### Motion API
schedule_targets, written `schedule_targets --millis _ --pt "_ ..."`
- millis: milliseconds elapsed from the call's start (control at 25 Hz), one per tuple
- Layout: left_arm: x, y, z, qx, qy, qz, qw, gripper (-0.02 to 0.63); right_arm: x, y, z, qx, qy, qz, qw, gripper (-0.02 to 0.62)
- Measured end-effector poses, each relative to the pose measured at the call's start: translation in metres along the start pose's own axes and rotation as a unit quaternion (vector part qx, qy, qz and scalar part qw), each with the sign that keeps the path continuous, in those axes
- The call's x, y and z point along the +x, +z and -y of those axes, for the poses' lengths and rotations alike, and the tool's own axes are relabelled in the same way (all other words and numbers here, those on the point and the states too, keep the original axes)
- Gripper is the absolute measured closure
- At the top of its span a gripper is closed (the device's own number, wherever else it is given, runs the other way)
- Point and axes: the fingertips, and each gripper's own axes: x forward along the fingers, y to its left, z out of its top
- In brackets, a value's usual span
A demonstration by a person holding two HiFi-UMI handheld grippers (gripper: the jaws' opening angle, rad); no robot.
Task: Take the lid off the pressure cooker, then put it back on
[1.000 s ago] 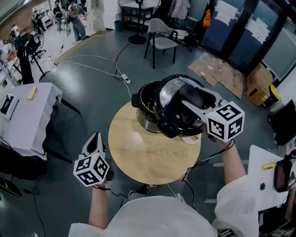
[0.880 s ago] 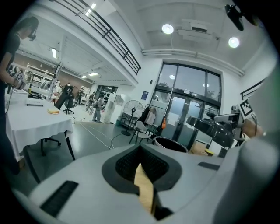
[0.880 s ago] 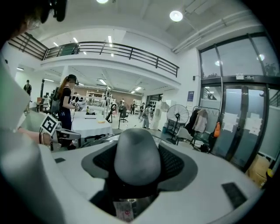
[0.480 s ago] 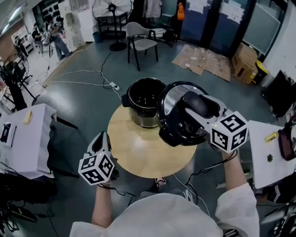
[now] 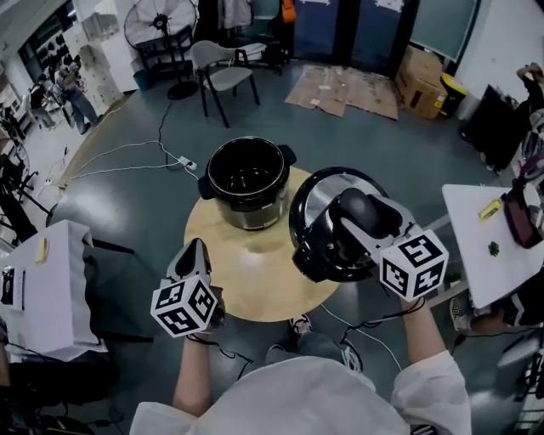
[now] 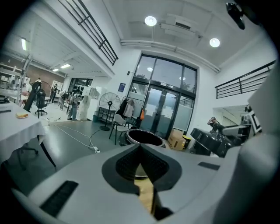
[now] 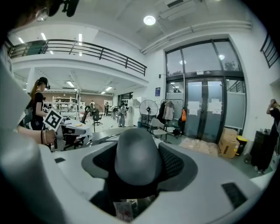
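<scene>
Grey workshop floor point(image 5: 127, 204) is spread around a round wooden tabletop point(image 5: 255, 285). A chair point(image 5: 223, 76), a standing fan point(image 5: 159, 25) and flattened cardboard point(image 5: 344, 89) are seen farther back. A white cable point(image 5: 127, 153) is trailed across the floor, and white side tables are placed at the left point(image 5: 42, 289) and right point(image 5: 489, 246) edges of the head view.

At the far side of the tabletop the pressure cooker point(image 5: 246, 208) is set upright. Its mouth is uncovered and its dark inside is exposed. The lid point(image 5: 316, 208) is held off the cooker, just beside it on the right. It is raised over the right edge of the tabletop and tilted, with its black handle point(image 5: 365, 212) uppermost.

The right tool point(image 5: 357, 223) is clenched on that handle. In the right gripper view the rounded grey handle is seen filling the gap between the jaws, with the ribbed pads pressed against its two sides.

The left tool point(image 5: 194, 253) is held at the near left edge of the tabletop, apart from the cooker and pointed toward it. Its jaws are brought together at the tips, and nothing is gripped between them. In the left gripper view the cooker's open rim is seen just beyond the closed tips, and the dark lid is visible off to the right.
</scene>
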Motion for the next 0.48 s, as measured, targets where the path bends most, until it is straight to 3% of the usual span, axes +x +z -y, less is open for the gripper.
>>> schedule_targets --millis 240,480 --pt "0.014 -0.023 0.004 0.003 -0.005 -0.028 0.9996 0.617 -0.004 -0.039 0.005 0.034 -0.027 -0.016 0.999 0.305" --pt "0.013 -0.061 -0.003 -0.014 0.007 -0.062 0.9980 0.617 0.006 -0.089 -0.003 0.059 -0.017 -0.043 0.997 0.305"
